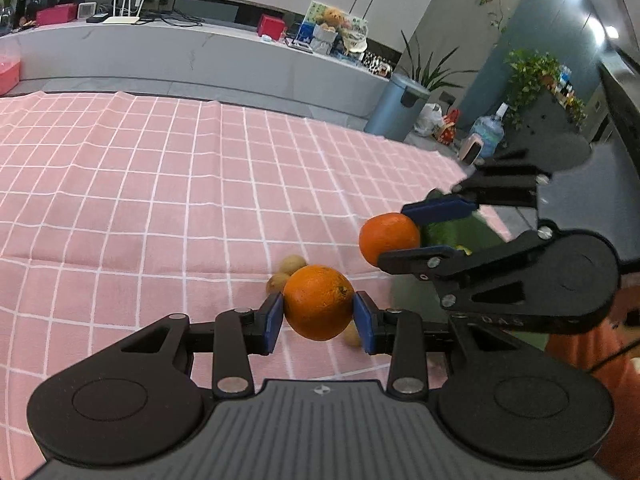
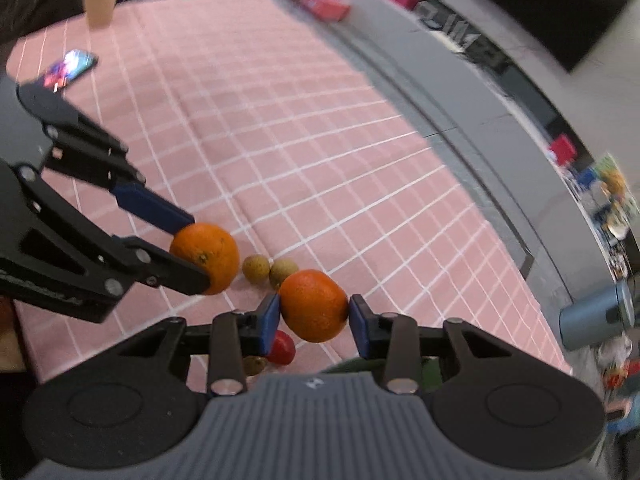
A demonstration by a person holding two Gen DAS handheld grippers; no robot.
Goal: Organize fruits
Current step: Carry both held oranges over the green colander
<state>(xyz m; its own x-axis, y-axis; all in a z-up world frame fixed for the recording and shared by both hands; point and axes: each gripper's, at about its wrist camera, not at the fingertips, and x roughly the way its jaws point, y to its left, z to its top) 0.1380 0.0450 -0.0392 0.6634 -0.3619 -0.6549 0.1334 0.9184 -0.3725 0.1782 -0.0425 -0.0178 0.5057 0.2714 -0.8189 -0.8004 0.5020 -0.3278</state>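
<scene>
Pink checked cloth [image 1: 140,184] fills mid-frame; left gripper [image 1: 319,314] and right gripper [image 2: 314,316] each clamp an orange, carrying; placement seems next.

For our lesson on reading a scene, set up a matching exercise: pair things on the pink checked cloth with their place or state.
Things:
1. left tongs
2. red fruit
3. phone
4. paper cup

Places or states:
A. at the cloth's far edge
B. lying flat, screen lit
C. shut on an orange
D. under the right tongs

Pairs: 1-C, 2-D, 3-B, 4-A
</scene>
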